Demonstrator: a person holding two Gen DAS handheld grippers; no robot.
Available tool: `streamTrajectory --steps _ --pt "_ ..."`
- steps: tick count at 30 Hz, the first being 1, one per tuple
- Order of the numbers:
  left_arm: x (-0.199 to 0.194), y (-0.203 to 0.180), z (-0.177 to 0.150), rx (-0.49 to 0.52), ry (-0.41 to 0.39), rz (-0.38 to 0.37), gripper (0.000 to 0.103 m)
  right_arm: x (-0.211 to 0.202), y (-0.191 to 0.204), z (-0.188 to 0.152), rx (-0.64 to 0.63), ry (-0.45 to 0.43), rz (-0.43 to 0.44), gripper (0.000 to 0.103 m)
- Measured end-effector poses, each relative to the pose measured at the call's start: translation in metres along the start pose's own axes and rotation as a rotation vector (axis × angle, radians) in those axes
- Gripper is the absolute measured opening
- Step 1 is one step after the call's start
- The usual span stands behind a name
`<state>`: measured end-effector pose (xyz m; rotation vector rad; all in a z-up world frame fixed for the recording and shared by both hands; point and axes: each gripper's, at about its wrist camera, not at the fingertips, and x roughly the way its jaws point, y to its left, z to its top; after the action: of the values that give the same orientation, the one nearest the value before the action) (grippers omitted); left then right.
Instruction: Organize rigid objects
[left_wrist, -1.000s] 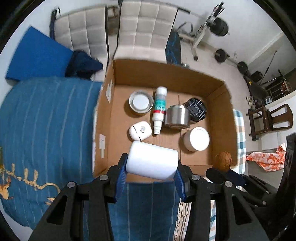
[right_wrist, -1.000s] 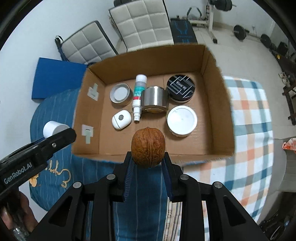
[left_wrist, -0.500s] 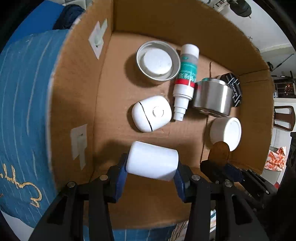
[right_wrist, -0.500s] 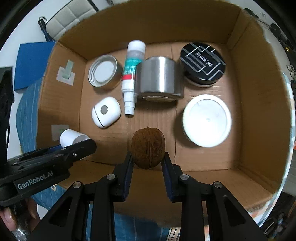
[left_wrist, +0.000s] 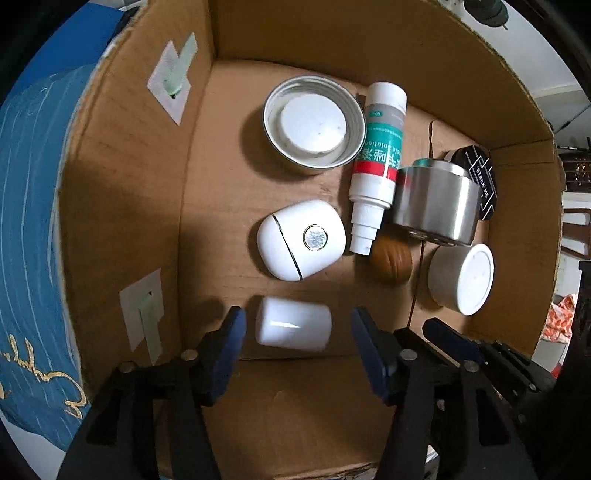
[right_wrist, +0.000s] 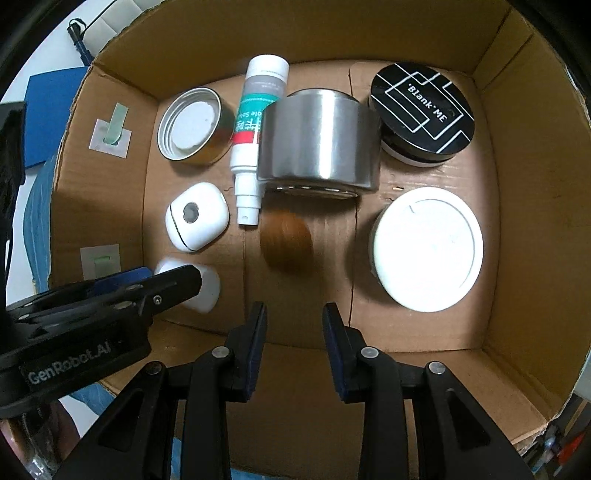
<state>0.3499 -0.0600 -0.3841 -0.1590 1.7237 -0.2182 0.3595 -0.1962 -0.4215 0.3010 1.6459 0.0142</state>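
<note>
Both grippers point down into a cardboard box (left_wrist: 122, 184). My left gripper (left_wrist: 297, 317) is opening, and a white cylinder (left_wrist: 293, 326) lies on its side on the box floor between the spread fingers, with a gap on each side. In the right wrist view the same cylinder (right_wrist: 208, 284) shows behind the left gripper's finger (right_wrist: 162, 291). My right gripper (right_wrist: 293, 325) is opening too, with nothing between its jaws. A brown walnut (right_wrist: 286, 240), blurred, lies on the floor just ahead of it, below the spray bottle's tip. The walnut (left_wrist: 391, 260) also shows in the left wrist view.
The box also holds a metal lid (left_wrist: 314, 125), a teal-labelled spray bottle (left_wrist: 376, 162), a steel tin (left_wrist: 436, 203), a white rounded case (left_wrist: 301, 240), a white jar (right_wrist: 428, 247) and a black-lidded jar (right_wrist: 421, 110). Blue bedding (left_wrist: 26, 184) lies outside the left wall.
Both grippers sank into the box and then spread their jaws. The white cylinder and the walnut left the pads and now lie on the box floor.
</note>
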Motion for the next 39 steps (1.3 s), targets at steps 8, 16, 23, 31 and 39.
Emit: streamTrajectory --steps 8,16,23,31,39 --pt "-0.029 -0.006 -0.01 0.004 -0.104 0.045 0.071 -0.025 -0.007 -0.007 -0.009 -0.046 -0.037 0.058" --pt "-0.075 -0.024 -0.036 0.065 -0.278 0.18 0.096 -0.059 -0.017 -0.031 -0.006 -0.112 -0.105 0.072" --pt "-0.107 -0.026 -0.049 0.085 -0.376 0.227 0.097 -0.091 -0.036 -0.052 0.025 -0.185 -0.132 0.103" --pt "-0.129 -0.037 -0.075 0.083 -0.446 0.225 0.098 -0.12 -0.031 -0.069 0.028 -0.24 -0.153 0.103" --pt "-0.167 -0.05 -0.122 0.077 -0.526 0.222 0.098 -0.163 -0.026 -0.103 0.008 -0.308 -0.117 0.103"
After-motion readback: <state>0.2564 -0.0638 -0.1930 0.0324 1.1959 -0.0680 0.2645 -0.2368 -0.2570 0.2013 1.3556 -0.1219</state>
